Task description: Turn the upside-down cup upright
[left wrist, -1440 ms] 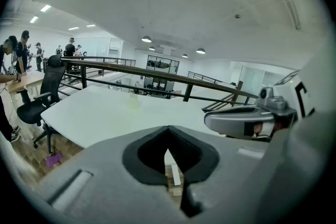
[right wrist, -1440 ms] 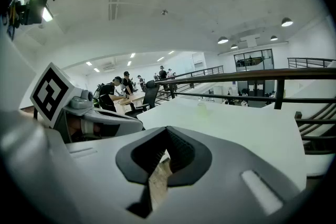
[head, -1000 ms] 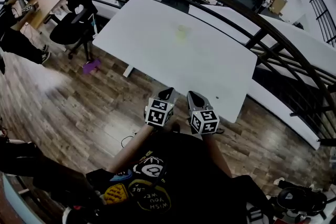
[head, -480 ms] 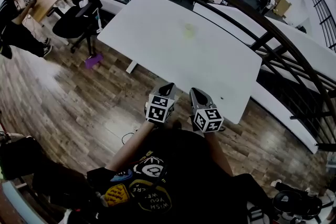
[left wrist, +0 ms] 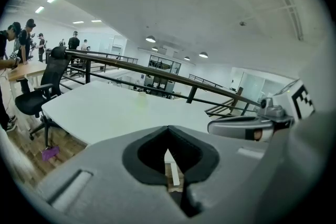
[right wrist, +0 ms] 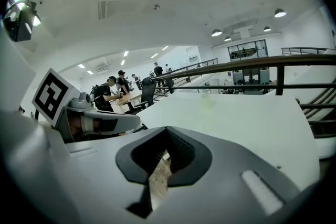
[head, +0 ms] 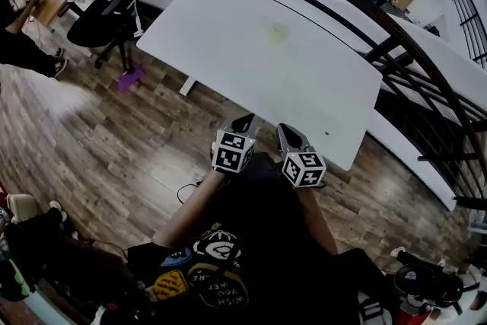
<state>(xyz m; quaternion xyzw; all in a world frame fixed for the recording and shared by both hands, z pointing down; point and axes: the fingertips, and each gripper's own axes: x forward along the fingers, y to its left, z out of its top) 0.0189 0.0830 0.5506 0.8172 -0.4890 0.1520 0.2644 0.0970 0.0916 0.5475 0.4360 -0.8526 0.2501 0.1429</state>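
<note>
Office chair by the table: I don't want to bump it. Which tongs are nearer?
Left. The chair stands far off to both tongs' left; the left tongs are on its side, the right tongs just beyond.

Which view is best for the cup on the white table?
Head view: the cup shows from above as a pale yellow-green spot, alone on the white table. The left gripper view and the right gripper view show it only as a faint smudge far across the surface. No view shows which way up it stands.
</note>
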